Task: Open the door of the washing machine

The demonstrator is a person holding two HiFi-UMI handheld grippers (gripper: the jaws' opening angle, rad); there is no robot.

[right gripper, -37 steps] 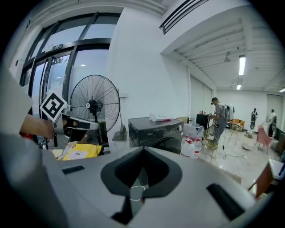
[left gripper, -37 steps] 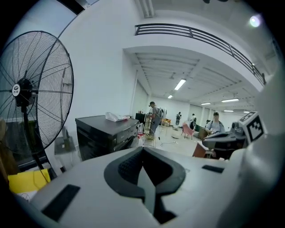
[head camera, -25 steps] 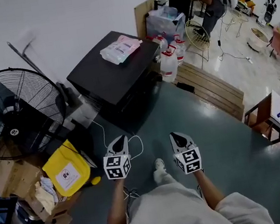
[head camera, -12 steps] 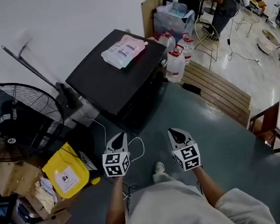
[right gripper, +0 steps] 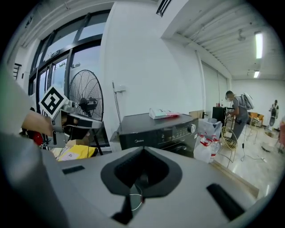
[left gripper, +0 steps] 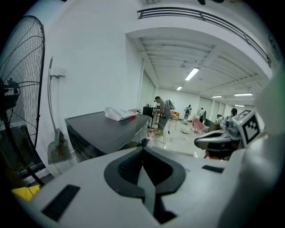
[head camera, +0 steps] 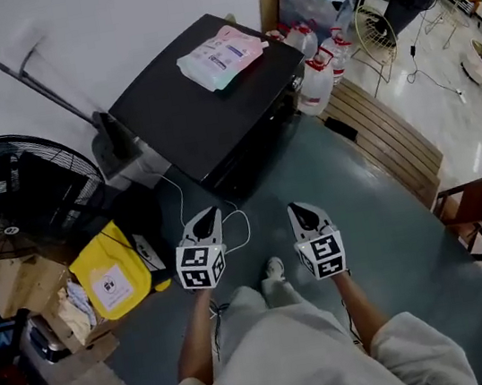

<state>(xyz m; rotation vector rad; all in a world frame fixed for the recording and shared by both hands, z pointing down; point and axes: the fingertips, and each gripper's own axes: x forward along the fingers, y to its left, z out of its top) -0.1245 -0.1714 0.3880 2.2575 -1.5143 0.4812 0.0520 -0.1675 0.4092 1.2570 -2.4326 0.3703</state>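
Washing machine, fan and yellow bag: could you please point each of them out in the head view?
washing machine (head camera: 197,112), head view, middle of its black top.
fan (head camera: 31,195), head view, centre of its wire guard.
yellow bag (head camera: 111,257), head view, its yellow upper face.

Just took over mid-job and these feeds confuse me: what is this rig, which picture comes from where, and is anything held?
No robot: a person holds a claw in each hand. The head view looks down from their head at the left claw and right claw. The other two views come from cameras riding on each claw. Both claws are shut, holding nothing. Ahead stands the black washing machine, untouched, a plastic packet on top; a fan and yellow bag are at its left in that view.
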